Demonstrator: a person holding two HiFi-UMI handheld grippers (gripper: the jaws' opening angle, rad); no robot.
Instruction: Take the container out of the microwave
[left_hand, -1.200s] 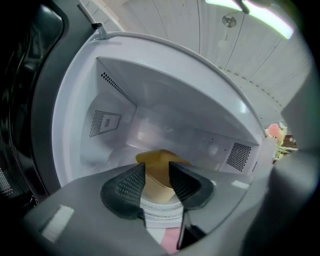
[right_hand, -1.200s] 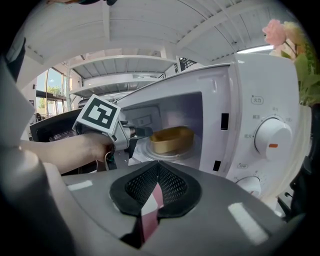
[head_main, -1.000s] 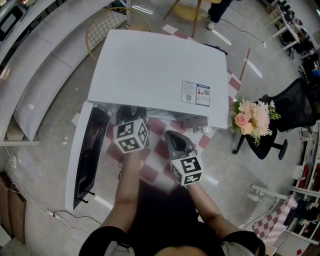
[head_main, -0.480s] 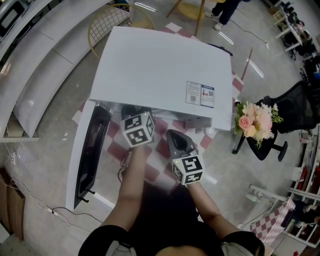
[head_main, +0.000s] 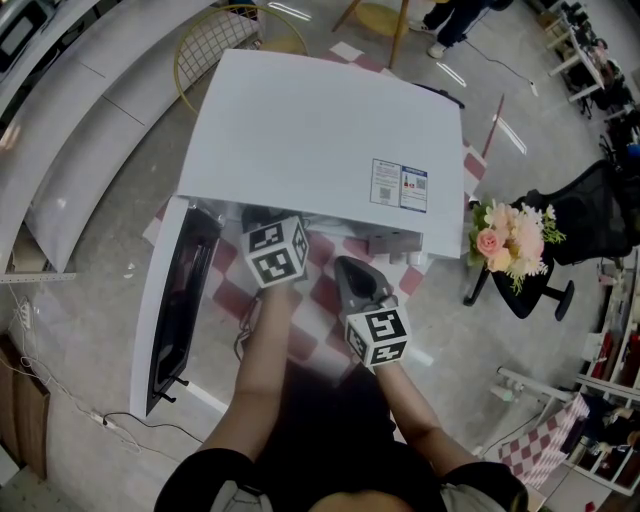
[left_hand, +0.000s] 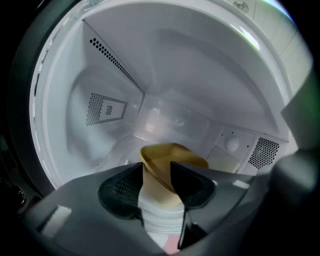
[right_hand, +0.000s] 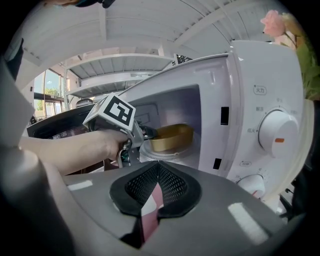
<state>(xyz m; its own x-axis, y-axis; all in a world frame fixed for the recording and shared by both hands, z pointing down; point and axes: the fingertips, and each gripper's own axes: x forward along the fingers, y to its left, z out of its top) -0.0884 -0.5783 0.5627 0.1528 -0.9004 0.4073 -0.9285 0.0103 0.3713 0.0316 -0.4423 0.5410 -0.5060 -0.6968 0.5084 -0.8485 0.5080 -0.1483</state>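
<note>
A shallow tan container (left_hand: 161, 159) sits on the glass turntable (right_hand: 167, 153) inside the white microwave (head_main: 320, 140), whose door (head_main: 172, 300) hangs open to the left. My left gripper (left_hand: 156, 172) is inside the cavity. Its jaws stand apart on either side of the container's near wall, one tip outside and one over the inside. From the right gripper view, the left gripper (right_hand: 149, 132) reaches the container (right_hand: 171, 137) at its left rim. My right gripper (right_hand: 159, 164) is shut and empty, held in front of the microwave (right_hand: 240, 100), outside it.
The control panel with its dial (right_hand: 276, 132) is at the microwave's right. A pink flower bunch (head_main: 505, 235) and a black office chair (head_main: 585, 215) stand to the right. A red-and-white checked cloth (head_main: 322, 295) lies under the grippers.
The left gripper has pushed a little further forward under the microwave's top, into the cavity. The right gripper has barely moved.
</note>
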